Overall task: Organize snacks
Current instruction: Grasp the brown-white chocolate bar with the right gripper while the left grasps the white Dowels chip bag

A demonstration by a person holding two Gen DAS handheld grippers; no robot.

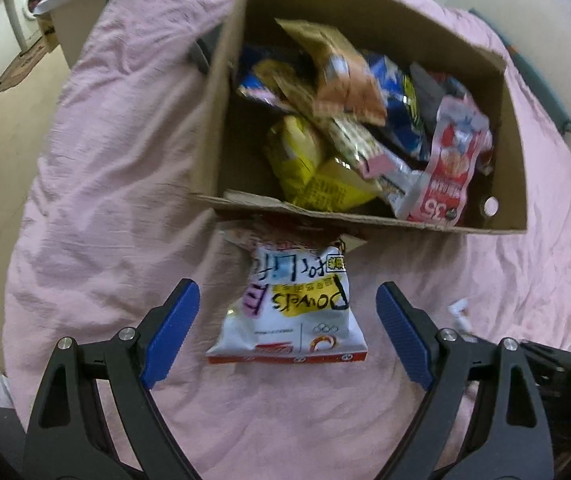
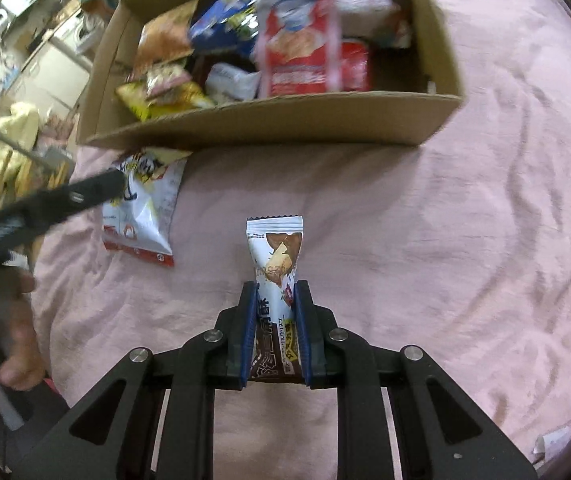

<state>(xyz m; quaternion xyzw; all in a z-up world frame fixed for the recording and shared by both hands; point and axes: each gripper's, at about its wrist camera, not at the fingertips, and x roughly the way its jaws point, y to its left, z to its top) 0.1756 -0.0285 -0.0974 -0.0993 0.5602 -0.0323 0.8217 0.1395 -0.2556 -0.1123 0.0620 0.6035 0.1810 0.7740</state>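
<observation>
A cardboard box holding several snack bags stands on the pink bedsheet. Just in front of it lies a white snack bag with yellow and pink print, its far end tucked under the box flap. My left gripper hovers over this bag, open, blue pads wide on either side and not touching it. In the right wrist view, my right gripper is shut on a narrow white-and-brown snack packet, held above the sheet short of the box. The white bag lies to its left.
One black finger of the left gripper and a person's hand show at the left edge. A small white wrapper scrap lies on the sheet. A washing machine and floor clutter lie beyond the bed.
</observation>
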